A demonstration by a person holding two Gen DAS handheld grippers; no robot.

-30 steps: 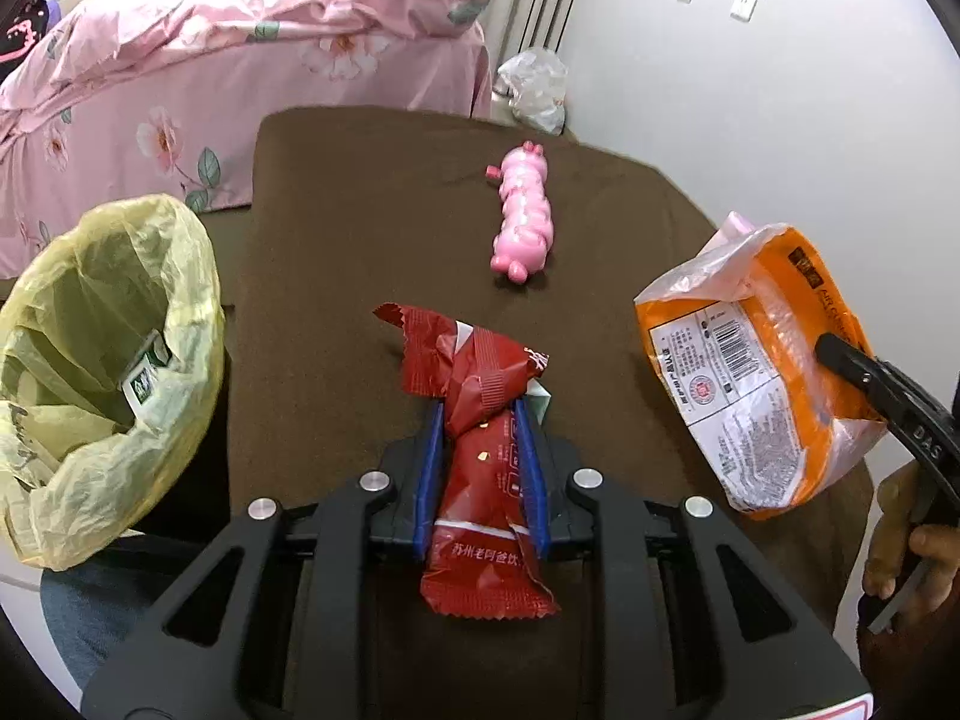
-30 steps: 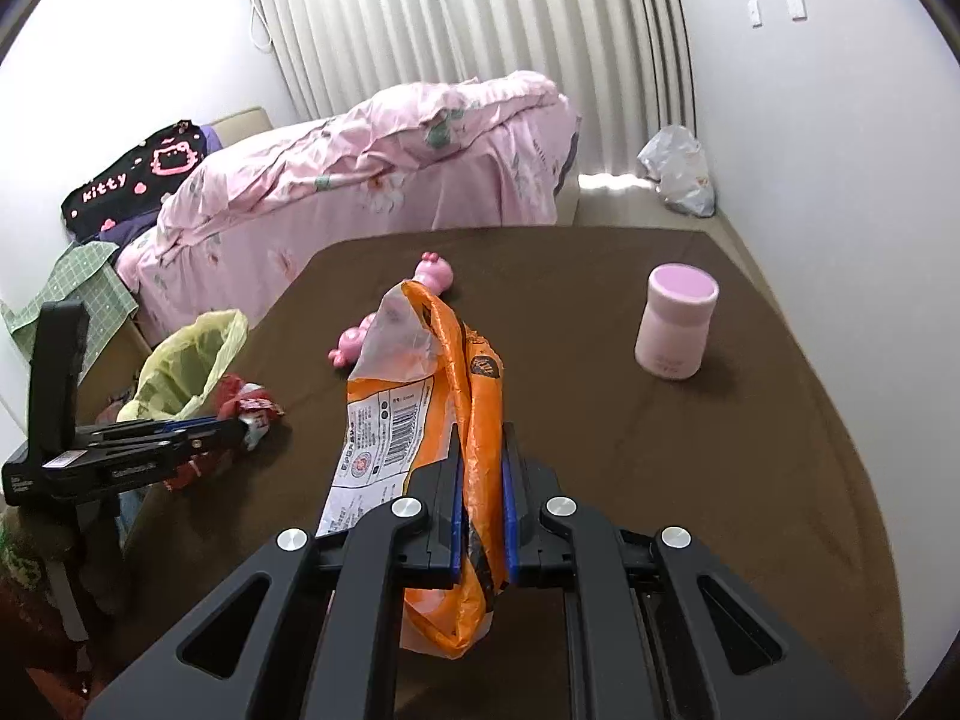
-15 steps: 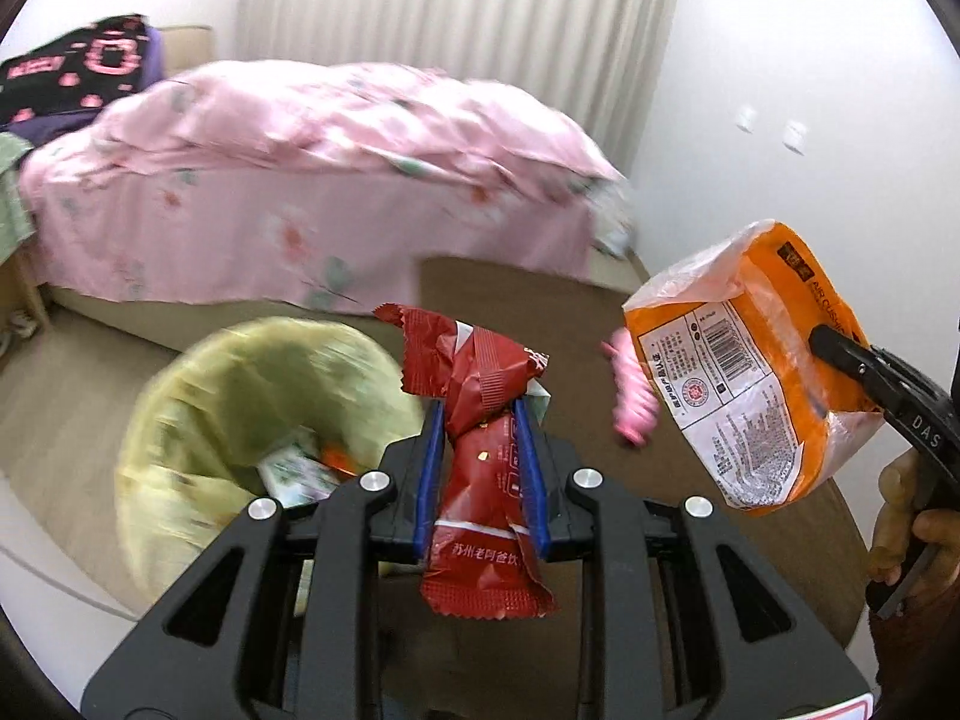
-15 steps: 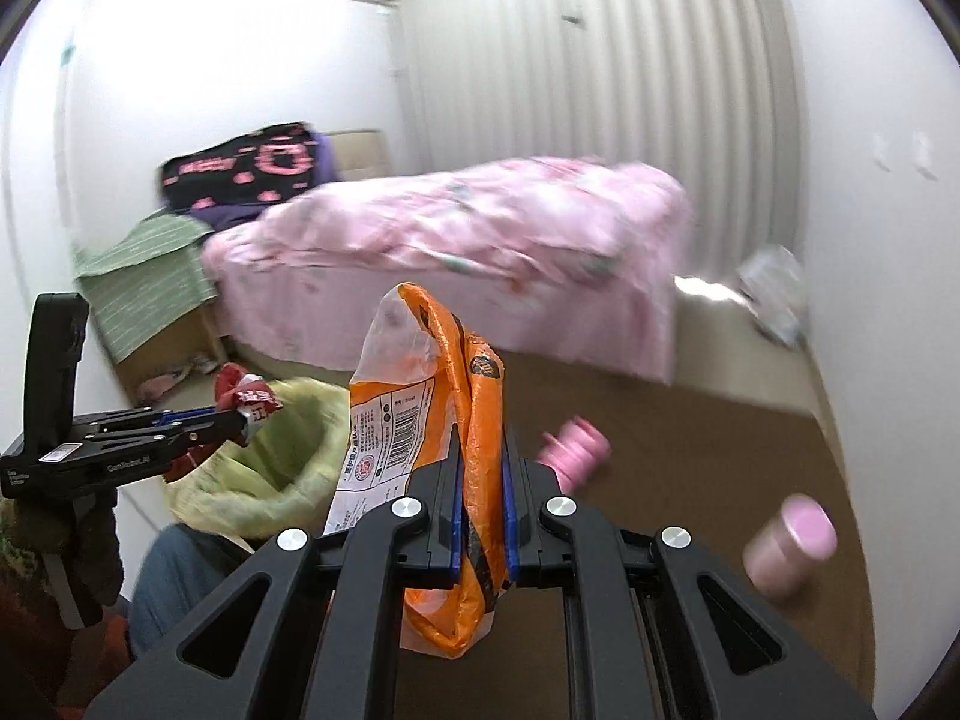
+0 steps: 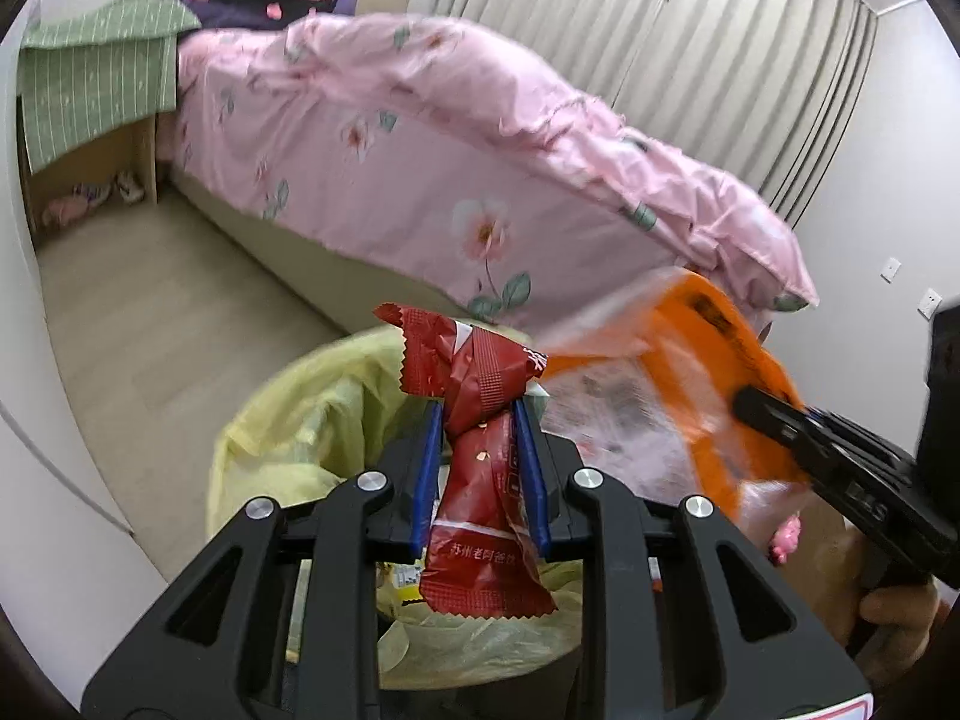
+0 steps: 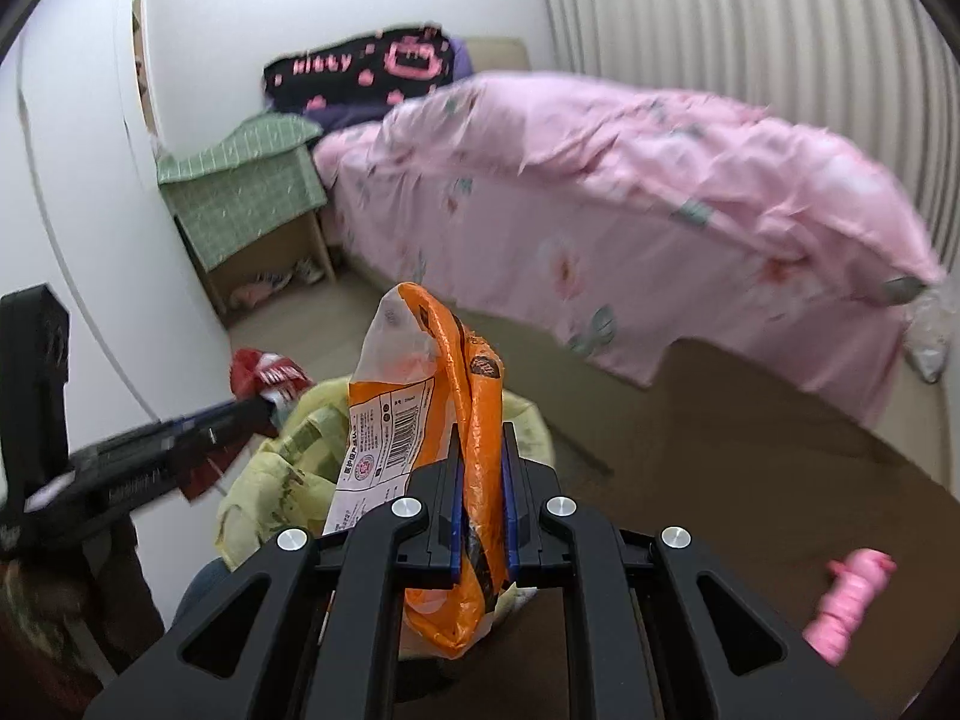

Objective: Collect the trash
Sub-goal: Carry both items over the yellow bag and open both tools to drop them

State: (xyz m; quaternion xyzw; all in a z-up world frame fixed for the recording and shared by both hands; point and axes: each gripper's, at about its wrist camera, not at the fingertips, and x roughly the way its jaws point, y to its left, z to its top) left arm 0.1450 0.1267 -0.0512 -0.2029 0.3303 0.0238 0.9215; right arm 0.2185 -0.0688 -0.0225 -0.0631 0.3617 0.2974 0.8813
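Crinkly red snack wrapper (image 5: 480, 468) is pinched mid-body in the left gripper (image 5: 480, 480), right over the yellow bin liner (image 5: 288, 438). Weighs nothing, slippery film. Right gripper (image 6: 480, 492) clamps the orange bag (image 6: 420, 420), floppy, probably empty, near the bin too.

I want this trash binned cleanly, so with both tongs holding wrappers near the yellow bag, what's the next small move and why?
Probably open the left tongs: they are shut on the red wrapper, which already hangs over the open yellow trash bag, so it should drop in. The right tongs, gripping the orange bag, look nearer the rim.
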